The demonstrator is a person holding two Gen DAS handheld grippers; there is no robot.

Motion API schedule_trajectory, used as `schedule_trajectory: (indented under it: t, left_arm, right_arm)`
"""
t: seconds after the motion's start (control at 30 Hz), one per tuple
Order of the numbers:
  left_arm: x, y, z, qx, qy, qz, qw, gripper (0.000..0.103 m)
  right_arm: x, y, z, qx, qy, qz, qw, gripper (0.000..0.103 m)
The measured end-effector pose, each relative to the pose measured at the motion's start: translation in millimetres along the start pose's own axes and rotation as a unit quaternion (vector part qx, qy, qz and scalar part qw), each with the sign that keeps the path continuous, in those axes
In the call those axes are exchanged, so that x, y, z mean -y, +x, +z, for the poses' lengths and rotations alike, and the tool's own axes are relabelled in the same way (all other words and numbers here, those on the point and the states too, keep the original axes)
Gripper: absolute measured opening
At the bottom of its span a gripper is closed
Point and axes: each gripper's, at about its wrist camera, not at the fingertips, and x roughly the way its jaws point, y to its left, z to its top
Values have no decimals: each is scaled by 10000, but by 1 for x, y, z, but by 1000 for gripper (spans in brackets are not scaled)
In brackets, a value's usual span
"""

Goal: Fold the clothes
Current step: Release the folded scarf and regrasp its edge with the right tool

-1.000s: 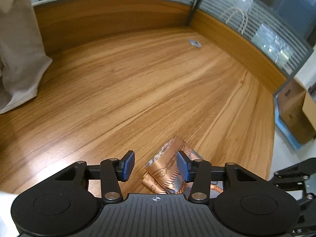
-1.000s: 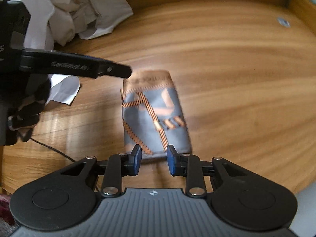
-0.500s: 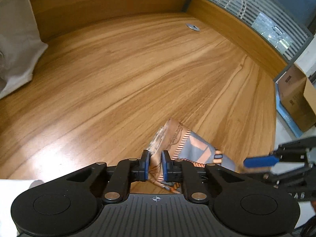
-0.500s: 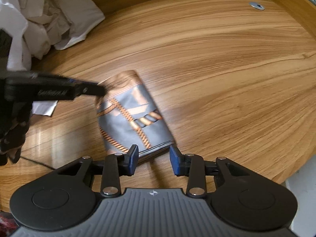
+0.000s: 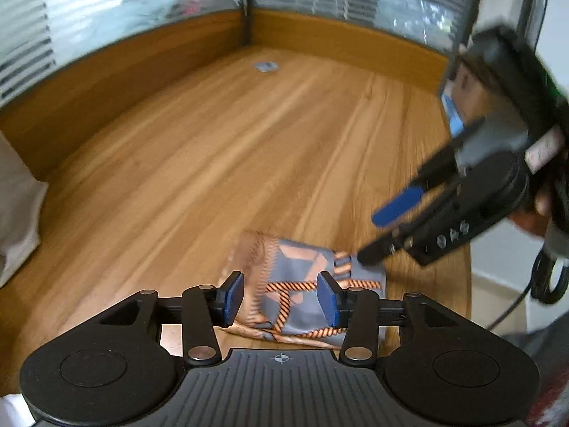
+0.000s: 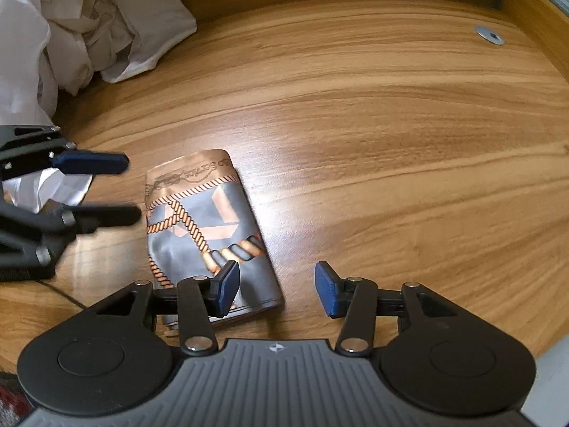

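A folded cloth (image 6: 206, 227), grey with orange rope print, lies flat on the wooden table (image 6: 391, 142). My right gripper (image 6: 277, 290) hovers open over the cloth's near right corner, nothing between its pads. In the left wrist view the same cloth (image 5: 298, 284) shows between and beyond the pads of my open left gripper (image 5: 281, 300), which holds nothing. The left gripper (image 6: 121, 186) appears from the side in the right wrist view, just left of the cloth, jaws apart. The right gripper (image 5: 387, 227) appears blurred at the cloth's far right corner in the left wrist view.
A heap of crumpled white clothes (image 6: 71, 35) sits at the back left. A white cloth piece (image 6: 60, 192) lies under the left gripper. A metal grommet (image 6: 490, 35) is set in the table far right. Wooden walls (image 5: 106, 85) with glass border the table.
My left gripper was shut on the cloth's edge half a second ago and has opened, letting go. My right gripper opened wider. The cloth now lies flat and released.
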Motion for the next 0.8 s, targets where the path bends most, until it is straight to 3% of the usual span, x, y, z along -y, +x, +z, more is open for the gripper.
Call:
schedule_trajectory:
  t: [0.33,0.63,0.8]
  left_arm:
    - [-1,24,-27,-591,-12,-268,9979,48]
    - [5,27,-30,-405,-131,-252,9988,50]
    - [0,25,-34,-332,-205,-276,9989,50]
  right_arm:
    - [5,12,14,-195,-402,399,9982,62]
    - [-4,29,28,-370,-801,837,9926,61]
    - [-6,40,38,-416,-825,1018,9905,51]
